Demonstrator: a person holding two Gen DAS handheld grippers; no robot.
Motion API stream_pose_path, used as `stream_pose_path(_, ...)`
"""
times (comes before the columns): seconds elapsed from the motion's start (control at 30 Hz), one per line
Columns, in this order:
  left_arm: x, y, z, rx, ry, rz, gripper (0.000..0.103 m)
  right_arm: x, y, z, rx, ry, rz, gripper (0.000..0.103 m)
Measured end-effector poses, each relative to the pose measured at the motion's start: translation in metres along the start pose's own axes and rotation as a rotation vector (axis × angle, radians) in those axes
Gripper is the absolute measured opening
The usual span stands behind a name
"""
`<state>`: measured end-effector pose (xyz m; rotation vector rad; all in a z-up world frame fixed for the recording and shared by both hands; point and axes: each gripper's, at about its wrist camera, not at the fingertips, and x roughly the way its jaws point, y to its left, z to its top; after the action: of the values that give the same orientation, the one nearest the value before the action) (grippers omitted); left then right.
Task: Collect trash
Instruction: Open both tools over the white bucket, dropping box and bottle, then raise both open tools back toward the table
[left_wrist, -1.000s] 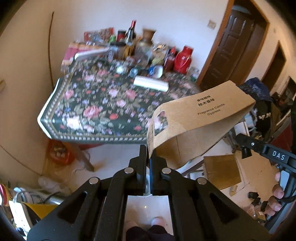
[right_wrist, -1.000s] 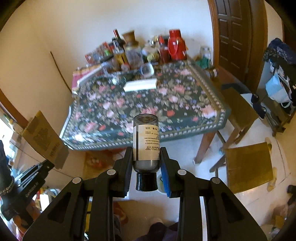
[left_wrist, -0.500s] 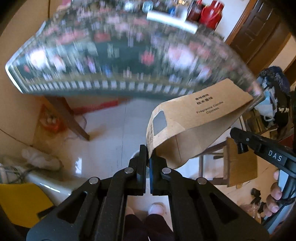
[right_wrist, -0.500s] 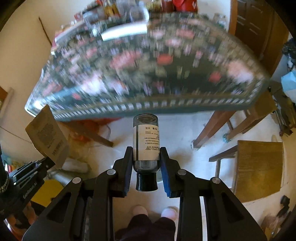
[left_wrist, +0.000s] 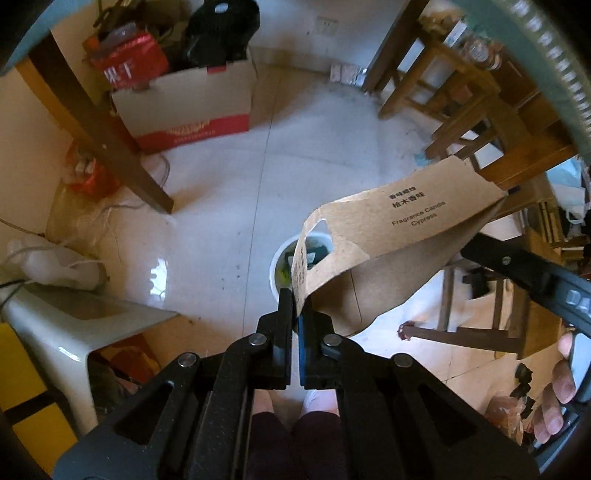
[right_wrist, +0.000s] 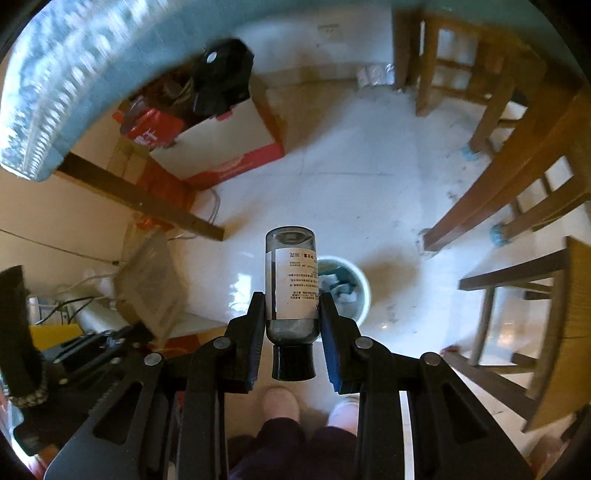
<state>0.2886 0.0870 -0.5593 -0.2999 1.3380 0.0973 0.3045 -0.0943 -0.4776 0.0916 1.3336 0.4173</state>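
Note:
My left gripper (left_wrist: 295, 295) is shut on the edge of a flattened brown cardboard candle box (left_wrist: 406, 225), which sticks out up and to the right. Below it on the floor stands a small white bin (left_wrist: 275, 266) with rubbish inside. In the right wrist view my right gripper (right_wrist: 291, 295) holds a clear bottle (right_wrist: 291, 280) upside down by its body, black cap toward me. Its jaws are opening, and the bottle still sits between the pads. The white bin (right_wrist: 364, 291) lies just right of the bottle.
A red and white carton (left_wrist: 192, 103) full of bags sits under the table by a slanted table leg (left_wrist: 110, 140). Wooden stools (right_wrist: 517, 295) crowd the right side. A white plastic stool (left_wrist: 74, 321) stands at the left. The person's feet (right_wrist: 280, 402) are close below.
Both grippers have dropped from above the flowered table to below its edge and tilted down toward the floor. The white bin has come into view. Box and bottle stay gripped.

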Motion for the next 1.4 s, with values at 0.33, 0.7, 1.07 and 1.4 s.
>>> stream_pose_path(0.33, 0.062, -0.032, 0.005, 0.061, 0.063, 0.003, 0.001, 0.015, -0.031, 0.0, 0.051, 0.016, -0.072, 0.054)
stream_pose_path(0.7, 0.073, -0.05, 0.012, 0.11, 0.127, 0.019, 0.042, 0.0, -0.042, 0.004, 0.072, 0.002, -0.098, 0.054)
stream_pose_path(1.07, -0.04, -0.059, 0.025, 0.149, 0.031, 0.009, 0.042, -0.058, -0.02, 0.015, 0.05, -0.047, -0.091, 0.054)
stream_pose_path(1.4, -0.185, -0.065, 0.043, 0.166, -0.113, 0.002, 0.042, -0.156, 0.033, 0.028, 0.0, -0.145, -0.084, 0.054)
